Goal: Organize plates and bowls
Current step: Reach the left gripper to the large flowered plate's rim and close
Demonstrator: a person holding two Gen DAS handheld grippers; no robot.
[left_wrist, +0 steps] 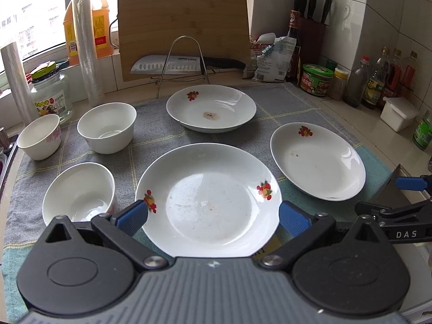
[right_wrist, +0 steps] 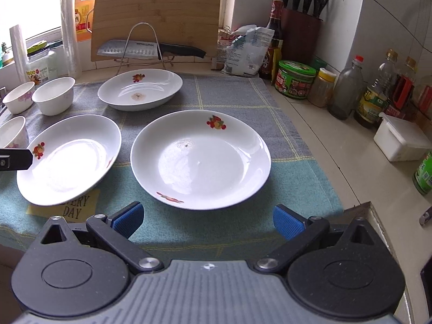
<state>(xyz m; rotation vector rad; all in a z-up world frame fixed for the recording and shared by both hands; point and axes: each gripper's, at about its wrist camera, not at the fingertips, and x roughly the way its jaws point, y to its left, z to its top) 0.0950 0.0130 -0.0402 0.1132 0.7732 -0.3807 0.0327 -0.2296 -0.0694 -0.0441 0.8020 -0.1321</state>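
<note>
Three flower-print plates and three bowls spread over a checked cloth on a kitchen counter, both grippers hovering with nothing held.

The left gripper (left_wrist: 213, 216) is spread wide, its blue pads either side of the near plate (left_wrist: 208, 199) at the cloth's (left_wrist: 283, 102) front edge. The right gripper (right_wrist: 208, 217), equally wide, sits just short of the right plate (right_wrist: 199, 159). The far plate (left_wrist: 211, 108) lies toward the back edge, before the cutting board (left_wrist: 183, 27). The three bowls (left_wrist: 106, 127) stand upright along the left edge, slightly apart.

The near plate (left_wrist: 209, 199) rim hides behind the gripper body; bottle labels (right_wrist: 371, 100) seem too small to read.
</note>
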